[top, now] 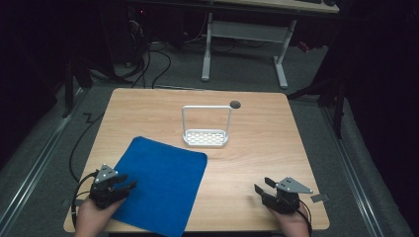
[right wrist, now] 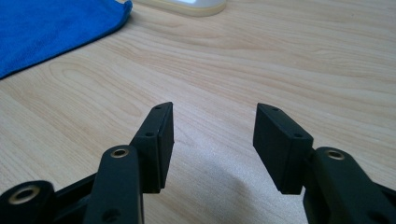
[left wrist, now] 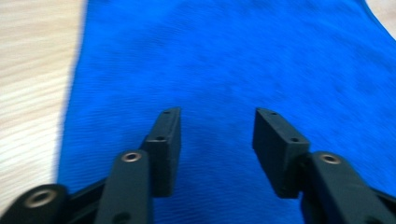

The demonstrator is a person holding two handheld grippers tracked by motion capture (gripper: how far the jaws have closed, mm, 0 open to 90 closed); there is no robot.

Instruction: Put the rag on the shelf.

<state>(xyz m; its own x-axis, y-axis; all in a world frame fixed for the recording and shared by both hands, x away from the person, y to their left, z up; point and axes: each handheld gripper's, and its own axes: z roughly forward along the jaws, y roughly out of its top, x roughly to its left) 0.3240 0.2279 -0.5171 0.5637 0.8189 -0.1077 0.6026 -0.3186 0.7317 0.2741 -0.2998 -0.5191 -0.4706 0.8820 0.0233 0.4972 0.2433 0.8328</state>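
Hovering over the near-left part of the light wooden tabletop (top: 257,148), the left gripper (top: 124,183) sits above the flat blue microfibre cloth (top: 160,185). Its jaws stand wide apart w/ nothing between them; the left gripper view shows blue fabric under and ahead of both pads, no pinch made. Contact w/ cloth: cannot tell from these frames.

The cloth lies spread, unfolded, skewed to the table edges. Its near corner reaches the tabletop's near edge and looks to hang slightly over it; its far corner points toward the table centre.

Right gripper (top: 262,186) is near the near-right corner, over bare wood, well apart from the cloth. Jaws wide open, empty. In the right gripper view the cloth's edge (right wrist: 56,28) shows at upper left, w/ the base of the rack just beyond.

White plastic perforated tray w/ tall hoop handle (top: 206,129) stands upright at mid-table toward the far edge, just beyond the cloth's far corner, not touching it. Small dark round grommet hole (top: 235,104) sits nr the far edge.

Assessment: step in hand appears to be the approach, pre-grasp; cloth looks undisturbed. Work likely a fold or lift of the cloth. Next move calls for the left gripper to drop onto the cloth's left edge and close on a single layer; right gripper needs to travel left to a matching edge or corner. Risk: pads sliding on thin fabric against wood.
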